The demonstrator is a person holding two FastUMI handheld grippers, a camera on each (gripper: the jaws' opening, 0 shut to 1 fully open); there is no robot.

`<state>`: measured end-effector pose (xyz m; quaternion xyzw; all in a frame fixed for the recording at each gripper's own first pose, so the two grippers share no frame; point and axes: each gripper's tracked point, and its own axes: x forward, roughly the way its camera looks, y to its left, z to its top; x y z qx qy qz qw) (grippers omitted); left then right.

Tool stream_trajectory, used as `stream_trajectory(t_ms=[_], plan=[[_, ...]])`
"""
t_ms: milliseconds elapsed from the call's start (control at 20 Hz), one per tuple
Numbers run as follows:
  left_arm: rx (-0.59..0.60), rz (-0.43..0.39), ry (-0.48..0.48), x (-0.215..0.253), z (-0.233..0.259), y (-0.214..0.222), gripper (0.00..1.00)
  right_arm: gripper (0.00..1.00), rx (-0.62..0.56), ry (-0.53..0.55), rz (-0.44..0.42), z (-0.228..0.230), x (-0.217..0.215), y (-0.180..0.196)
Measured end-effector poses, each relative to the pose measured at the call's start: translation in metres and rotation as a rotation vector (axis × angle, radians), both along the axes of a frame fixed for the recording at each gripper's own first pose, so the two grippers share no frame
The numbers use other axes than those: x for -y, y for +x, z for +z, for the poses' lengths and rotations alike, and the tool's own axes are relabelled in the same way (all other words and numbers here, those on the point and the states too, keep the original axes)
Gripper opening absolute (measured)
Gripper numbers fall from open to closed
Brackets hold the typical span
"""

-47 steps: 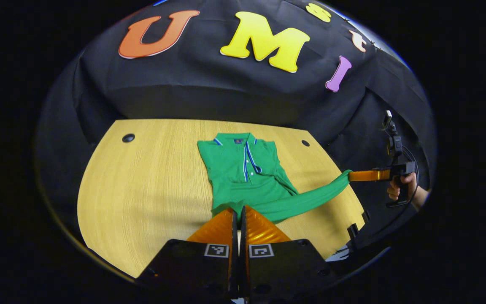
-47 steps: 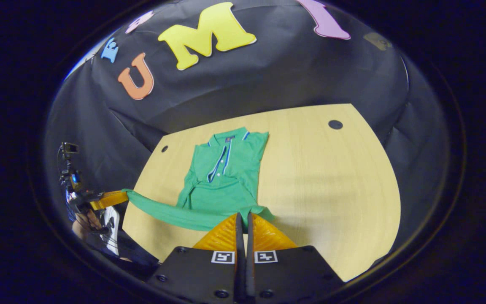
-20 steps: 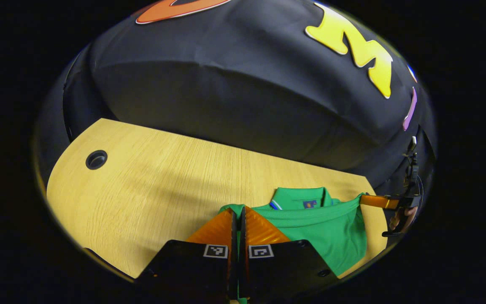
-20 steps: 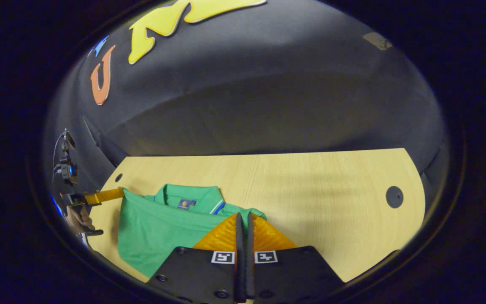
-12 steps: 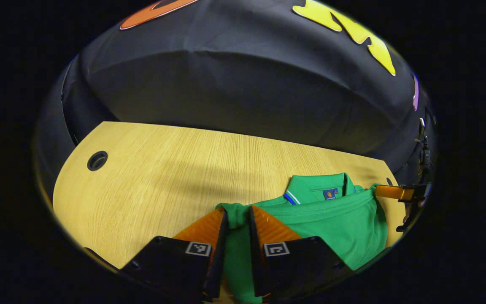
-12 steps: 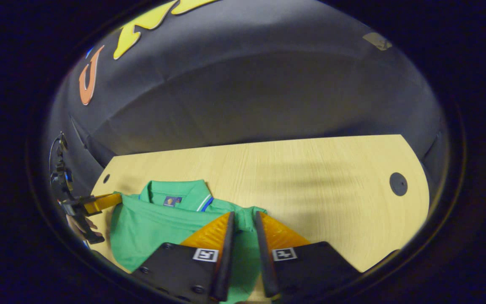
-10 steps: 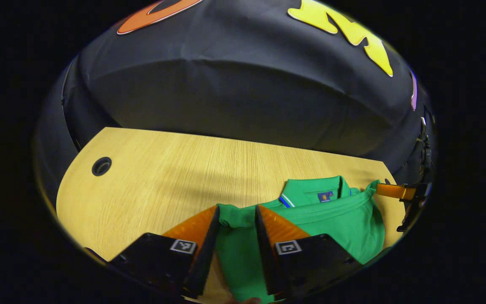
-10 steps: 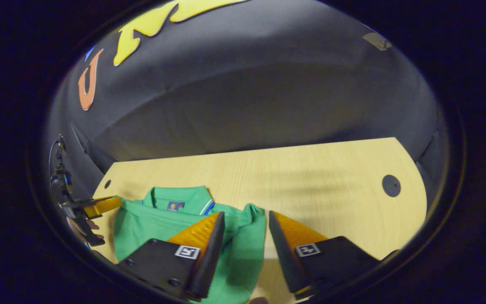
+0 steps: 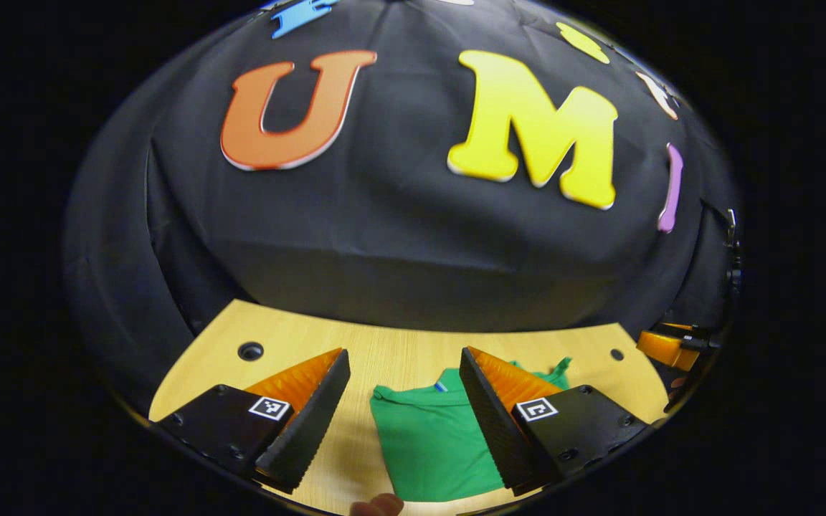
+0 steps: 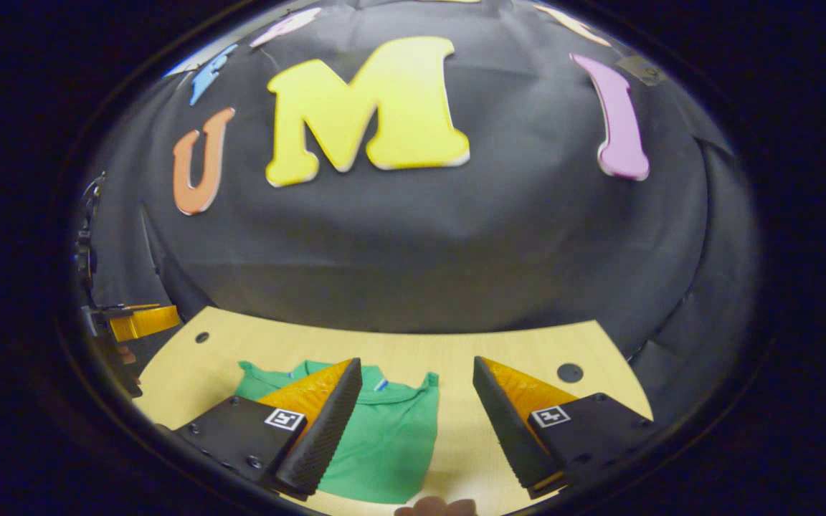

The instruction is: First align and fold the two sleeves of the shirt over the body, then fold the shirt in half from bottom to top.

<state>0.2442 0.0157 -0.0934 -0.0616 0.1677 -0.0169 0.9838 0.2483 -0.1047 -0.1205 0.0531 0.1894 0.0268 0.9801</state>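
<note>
Your left gripper [image 9: 404, 401]: fingers spread wide, holding nothing. Your right gripper [image 10: 416, 408]: same, fingers apart, empty. Green shirt [image 9: 431, 444] lies folded flat on wooden surface [image 9: 391, 355], below both grippers, untouched.

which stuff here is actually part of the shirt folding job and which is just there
Part of the job:
- green shirt, lying folded on the table
- left gripper, jaws wide open above the shirt
- right gripper, jaws wide open above the shirt

Just there:
- wooden table, with round holes in its top
- black cloth wall
</note>
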Motion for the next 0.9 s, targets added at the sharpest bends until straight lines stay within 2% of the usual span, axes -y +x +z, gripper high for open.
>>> stream_trajectory(t_ms=[50, 100, 150, 200, 250, 300, 350, 400, 500, 550, 650, 700, 750, 900], plan=[[0.045, 0.001, 0.002, 0.004, 0.027, -0.016, 0.98, 0.98, 0.046, 0.009, 0.013, 0.027, -0.009, -0.017], [0.090, -0.009, -0.003, 0.010, 0.052, -0.032, 0.98, 0.94, 0.089, 0.003, 0.022, 0.050, -0.015, -0.034], [0.136, -0.011, -0.008, 0.013, 0.083, -0.059, 0.98, 0.98, 0.141, -0.016, 0.029, 0.079, -0.020, -0.059], [0.191, -0.005, -0.020, 0.016, 0.109, -0.084, 0.98, 0.98, 0.195, -0.033, 0.031, 0.107, -0.026, -0.084], [0.220, -0.006, -0.028, 0.019, 0.123, -0.103, 0.98, 0.94, 0.231, -0.044, 0.033, 0.124, -0.031, -0.104], [0.251, -0.003, -0.019, 0.022, 0.134, -0.121, 0.98, 0.94, 0.265, -0.054, 0.027, 0.139, -0.033, -0.122], [0.302, 0.013, 0.008, 0.022, 0.153, -0.151, 0.98, 0.98, 0.305, -0.071, 0.017, 0.155, -0.037, -0.150], [0.335, 0.025, 0.012, 0.025, 0.166, -0.178, 0.98, 0.94, 0.325, -0.086, 0.005, 0.164, -0.044, -0.177], [0.363, 0.031, 0.015, 0.035, 0.163, -0.230, 1.00, 0.93, 0.385, -0.133, -0.064, 0.171, -0.040, -0.232], [0.371, 0.033, 0.031, 0.036, 0.157, -0.247, 0.98, 0.93, 0.402, -0.154, -0.083, 0.167, -0.038, -0.248], [0.371, 0.043, 0.048, 0.036, 0.146, -0.263, 0.98, 0.93, 0.408, -0.170, -0.092, 0.158, -0.041, -0.270], [0.359, 0.031, 0.044, 0.041, 0.139, -0.272, 0.98, 0.97, 0.388, -0.166, -0.084, 0.150, -0.047, -0.281], [0.343, 0.020, 0.044, 0.045, 0.130, -0.280, 0.98, 0.94, 0.367, -0.155, -0.093, 0.144, -0.047, -0.293], [0.337, 0.015, 0.052, 0.047, 0.128, -0.287, 0.98, 0.95, 0.360, -0.145, -0.103, 0.142, -0.051, -0.302]])
